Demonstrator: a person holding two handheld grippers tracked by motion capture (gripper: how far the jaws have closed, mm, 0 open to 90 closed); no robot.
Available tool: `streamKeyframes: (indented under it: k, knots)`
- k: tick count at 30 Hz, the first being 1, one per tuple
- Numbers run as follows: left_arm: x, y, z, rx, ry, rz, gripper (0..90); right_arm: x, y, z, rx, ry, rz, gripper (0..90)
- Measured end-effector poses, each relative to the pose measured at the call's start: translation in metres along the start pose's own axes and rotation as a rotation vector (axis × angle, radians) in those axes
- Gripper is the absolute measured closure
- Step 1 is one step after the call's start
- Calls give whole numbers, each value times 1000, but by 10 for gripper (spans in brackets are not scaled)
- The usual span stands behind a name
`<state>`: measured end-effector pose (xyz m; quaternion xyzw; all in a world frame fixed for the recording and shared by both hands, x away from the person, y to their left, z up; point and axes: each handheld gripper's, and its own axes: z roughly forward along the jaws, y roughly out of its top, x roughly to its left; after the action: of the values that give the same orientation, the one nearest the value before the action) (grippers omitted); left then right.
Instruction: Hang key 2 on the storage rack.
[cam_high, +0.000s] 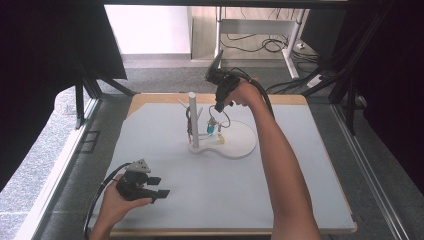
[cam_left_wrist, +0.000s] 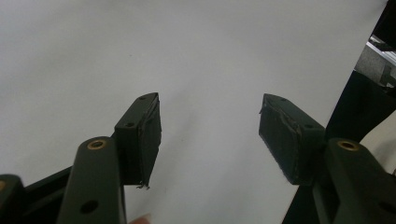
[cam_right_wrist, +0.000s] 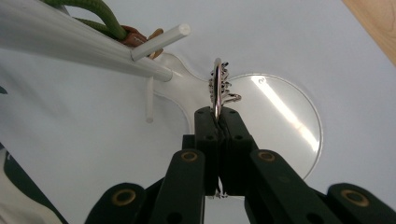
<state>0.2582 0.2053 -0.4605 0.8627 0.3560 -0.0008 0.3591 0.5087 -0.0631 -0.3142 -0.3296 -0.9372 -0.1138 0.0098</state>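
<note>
Right claw (cam_right_wrist: 217, 122) clamped on metal ring (cam_right_wrist: 217, 88), white stand (cam_right_wrist: 280, 121) just below, peg (cam_right_wrist: 161, 42) beside. Left claw (cam_left_wrist: 210, 135) wide apart over bare surface (cam_left_wrist: 140, 46).

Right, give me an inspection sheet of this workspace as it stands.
Surface: pale grey table top, wooden edge.
Job's things: white peg stand on a white base; metal key ring with a blue charm.
Clutter: green cord on the stand.
Grippers: right gripper shut on the key ring; left gripper open, empty.
Cables: black cable trails from the left gripper.
Surroundings: floor cables, desk frame.
</note>
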Motion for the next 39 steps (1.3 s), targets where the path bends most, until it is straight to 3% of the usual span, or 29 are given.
streamKeyframes:
  k: [12, 19, 39]
  knots:
    - [1, 0, -1, -7, -3, -3, 395, 5, 18, -3, -11, 5, -15, 877]
    - [2, -1, -3, -11, -3, -1, 395, 15, 26, 1, -4, 6, -40, 877]
    - [-1, 0, 1, 5, 7, 3, 395, 26, 15, 13, -10, 69, -62, 873]
